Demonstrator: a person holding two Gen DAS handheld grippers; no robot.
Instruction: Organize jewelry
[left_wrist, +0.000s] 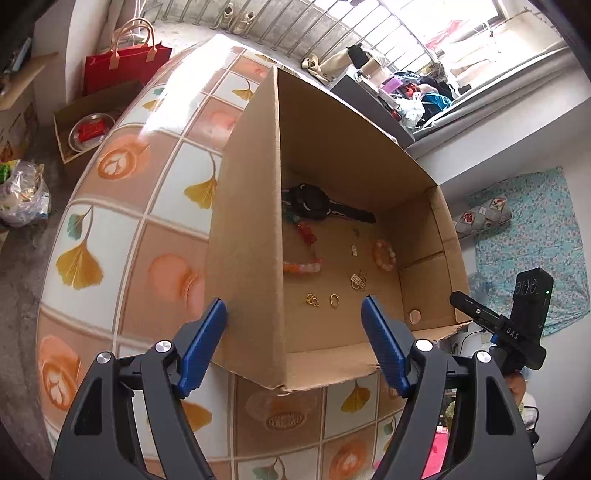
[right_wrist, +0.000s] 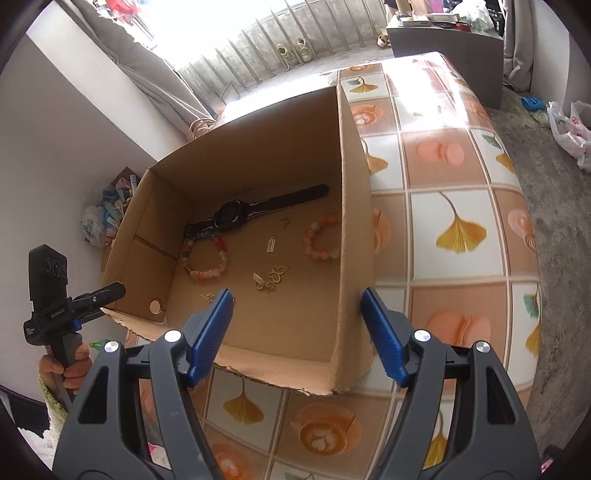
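Note:
An open cardboard box (left_wrist: 243, 221) (right_wrist: 351, 221) stands on the patterned table. Inside lie a black watch (left_wrist: 314, 203) (right_wrist: 232, 214), a large multicolour bead bracelet (left_wrist: 304, 264) (right_wrist: 205, 258), a small orange bead bracelet (left_wrist: 384, 254) (right_wrist: 321, 236), several small gold pieces (left_wrist: 356, 282) (right_wrist: 271, 280) and a gold ring (left_wrist: 334, 300). My left gripper (left_wrist: 295, 317) is open and empty, straddling the box's left wall at its near corner. My right gripper (right_wrist: 297, 314) is open and empty, straddling the box's right wall. Each gripper shows in the other's view (left_wrist: 517, 325) (right_wrist: 66, 306).
The table (left_wrist: 147, 240) (right_wrist: 461, 221) has a tiled ginkgo-leaf cover and drops off at its edges. On the floor are a red bag (left_wrist: 122, 66), a box with a metal bowl (left_wrist: 88, 129) and plastic bags (left_wrist: 22, 192) (right_wrist: 569, 129).

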